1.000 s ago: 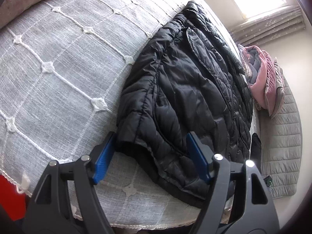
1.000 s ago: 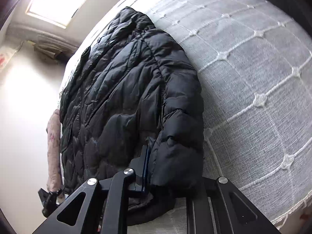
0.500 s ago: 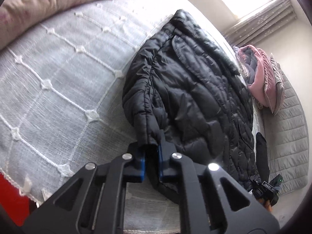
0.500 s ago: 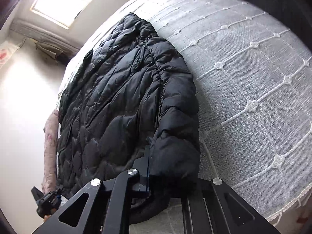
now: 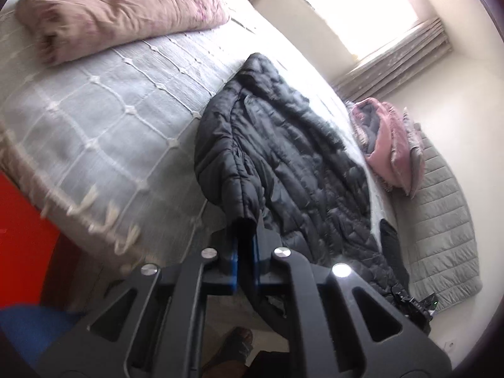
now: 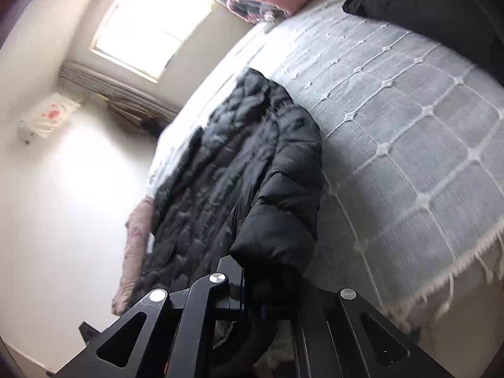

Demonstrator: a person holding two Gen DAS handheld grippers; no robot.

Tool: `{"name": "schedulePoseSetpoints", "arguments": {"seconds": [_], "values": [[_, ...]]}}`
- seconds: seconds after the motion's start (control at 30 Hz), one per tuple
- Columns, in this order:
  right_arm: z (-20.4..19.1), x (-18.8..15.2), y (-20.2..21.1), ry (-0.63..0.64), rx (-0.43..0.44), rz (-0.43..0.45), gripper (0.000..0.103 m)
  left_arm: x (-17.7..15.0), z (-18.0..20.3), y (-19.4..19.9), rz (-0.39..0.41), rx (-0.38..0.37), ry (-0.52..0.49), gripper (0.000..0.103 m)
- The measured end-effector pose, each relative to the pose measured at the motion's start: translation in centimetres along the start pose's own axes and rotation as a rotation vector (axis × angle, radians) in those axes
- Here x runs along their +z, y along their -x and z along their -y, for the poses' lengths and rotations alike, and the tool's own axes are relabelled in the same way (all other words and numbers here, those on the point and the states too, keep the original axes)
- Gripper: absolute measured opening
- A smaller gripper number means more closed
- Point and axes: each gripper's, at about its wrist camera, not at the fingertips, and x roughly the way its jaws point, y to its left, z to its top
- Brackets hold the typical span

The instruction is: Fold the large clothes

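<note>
Pink quilt (folded) beyond jacket.

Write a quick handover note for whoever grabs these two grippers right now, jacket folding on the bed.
Left gripper: shut on one bottom corner of the black puffer jacket, lifted off the bedspread.
Right gripper: shut on the opposite bottom corner of the jacket, also raised.
Jacket: the rest lies flat on the bed, collar toward the window.
Done: both hem corners gripped and picked up.
Left: probably carry the hem toward the collar, lay it down, release, then fold again as needed.
</note>
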Motion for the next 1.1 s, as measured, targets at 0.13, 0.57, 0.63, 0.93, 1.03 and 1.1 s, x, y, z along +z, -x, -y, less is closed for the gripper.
{"name": "schedulePoseSetpoints", "arguments": {"seconds": [0.13, 0.57, 0.63, 0.93, 1.03, 1.1], "values": [[-2.2, -1.1, 4.1, 0.048, 0.119, 0.059, 0.005, -0.5, 1.4, 4.7, 0.091, -0.047, -0.037, 0.007], [-8.7, 2.6, 7.5, 0.130, 0.274, 0.190, 0.005, 1.7, 3.9, 11.3, 0.251, -0.099, -0.076, 0.007], [-9.3, 4.2, 6.0, 0.108, 0.292, 0.189, 0.005, 3.1, 4.5, 10.4, 0.248, -0.094, -0.067, 0.007], [-9.0, 15.4, -6.6, -0.147, 0.162, 0.170, 0.034, 15.1, 9.3, -1.1, 0.209, 0.055, -0.079, 0.072], [-7.4, 18.5, -10.3, -0.207, 0.069, 0.199, 0.066, 18.4, 8.7, -6.3, 0.141, 0.130, -0.064, 0.081], [-6.5, 19.5, -10.3, -0.216, 0.075, 0.255, 0.070, 19.5, 7.5, -8.1, 0.110, 0.137, -0.010, 0.081]]}}
